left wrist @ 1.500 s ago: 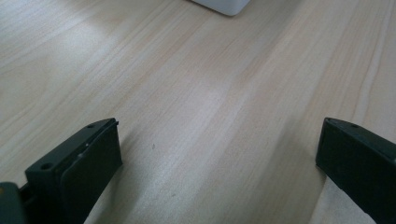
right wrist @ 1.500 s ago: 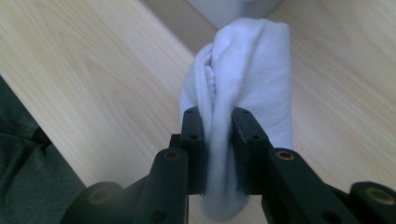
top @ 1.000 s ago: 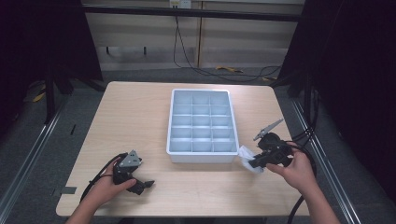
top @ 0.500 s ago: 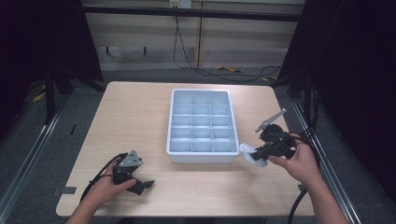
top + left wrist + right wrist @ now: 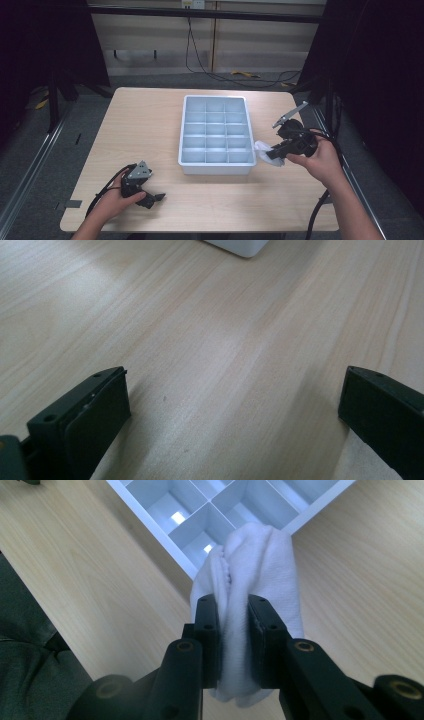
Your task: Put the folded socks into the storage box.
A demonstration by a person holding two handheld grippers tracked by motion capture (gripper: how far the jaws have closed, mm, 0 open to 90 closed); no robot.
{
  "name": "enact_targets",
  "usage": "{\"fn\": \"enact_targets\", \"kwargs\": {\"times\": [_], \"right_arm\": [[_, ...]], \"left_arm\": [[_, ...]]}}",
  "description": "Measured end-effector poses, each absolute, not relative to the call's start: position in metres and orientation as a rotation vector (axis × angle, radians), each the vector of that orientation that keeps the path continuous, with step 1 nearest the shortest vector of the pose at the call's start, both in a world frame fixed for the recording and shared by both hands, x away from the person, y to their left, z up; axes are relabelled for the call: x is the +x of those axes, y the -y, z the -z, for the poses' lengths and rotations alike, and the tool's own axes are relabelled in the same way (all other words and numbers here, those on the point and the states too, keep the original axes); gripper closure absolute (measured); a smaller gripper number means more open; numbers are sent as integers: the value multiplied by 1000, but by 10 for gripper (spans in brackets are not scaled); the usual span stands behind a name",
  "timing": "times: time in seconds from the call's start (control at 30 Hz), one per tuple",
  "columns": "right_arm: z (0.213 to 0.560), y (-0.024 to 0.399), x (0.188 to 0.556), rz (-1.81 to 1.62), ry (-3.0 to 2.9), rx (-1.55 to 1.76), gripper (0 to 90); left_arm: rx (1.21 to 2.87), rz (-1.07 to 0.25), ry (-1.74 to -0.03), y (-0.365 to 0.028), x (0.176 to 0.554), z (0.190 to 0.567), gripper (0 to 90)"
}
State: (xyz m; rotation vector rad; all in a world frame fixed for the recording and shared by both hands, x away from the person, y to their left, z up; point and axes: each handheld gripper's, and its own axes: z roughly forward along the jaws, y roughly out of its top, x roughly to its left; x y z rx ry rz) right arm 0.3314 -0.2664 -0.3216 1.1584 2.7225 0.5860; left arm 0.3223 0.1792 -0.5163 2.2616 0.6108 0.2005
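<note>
Now right gripper (image 5: pixel 232 610) level, clamping white cloth (image 5: pixel 255 565) beside tray (image 5: pixel 192 150).

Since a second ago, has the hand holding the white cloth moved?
Yes. The right gripper, shut on the white cloth, has moved farther up the tray's right side, away from the table's near edge.

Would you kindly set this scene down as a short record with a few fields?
Held item: white cloth, folded, clamped in the right gripper
Cloth position: beside the near right corner of the tray
Tray: white, divided into compartments, all empty as far as they show
Left gripper: jaws wide apart, nothing between them, low over the table
</note>
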Motion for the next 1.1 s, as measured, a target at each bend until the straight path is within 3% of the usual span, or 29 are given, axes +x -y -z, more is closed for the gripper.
{"fn": "enact_targets", "kwargs": {"times": [1.1], "right_arm": [[334, 203, 375, -517, -2825, 993, 764]], "left_arm": [[2264, -209, -610, -179, 322, 516, 0]]}}
